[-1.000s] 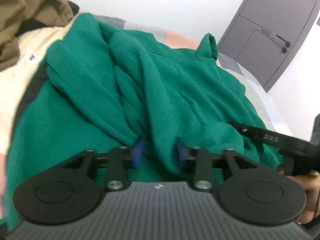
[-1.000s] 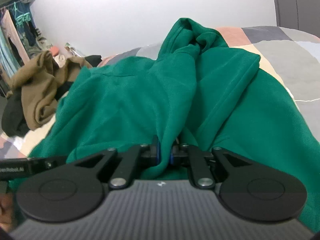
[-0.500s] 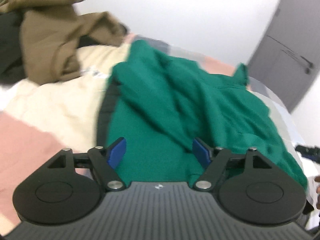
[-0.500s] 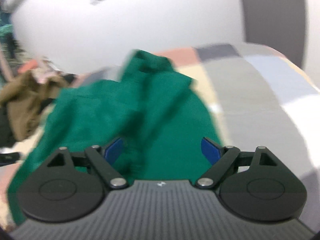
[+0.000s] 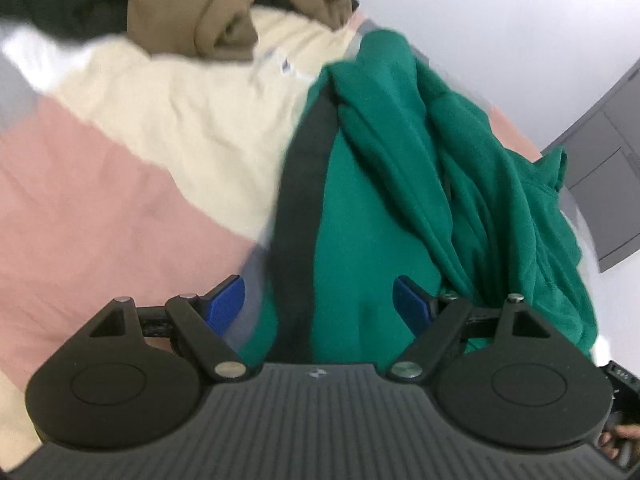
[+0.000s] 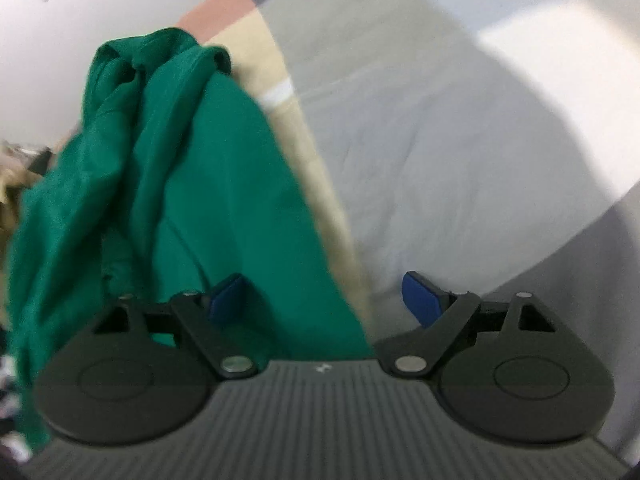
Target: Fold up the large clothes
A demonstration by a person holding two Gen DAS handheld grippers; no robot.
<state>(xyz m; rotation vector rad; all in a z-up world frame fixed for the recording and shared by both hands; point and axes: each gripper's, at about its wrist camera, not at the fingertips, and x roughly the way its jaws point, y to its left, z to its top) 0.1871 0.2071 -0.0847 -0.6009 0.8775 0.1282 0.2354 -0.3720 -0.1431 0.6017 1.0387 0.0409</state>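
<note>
Green garment released on the bed

Both grippers, left gripper (image 5: 319, 294) and right gripper (image 6: 325, 297), are opening, holding nothing; the green sweatshirt (image 5: 404, 184) lies lengthwise away from them, open patchwork bedspread (image 6: 420, 140) either side.

Soft even light, motion blur, fisheye warp
</note>
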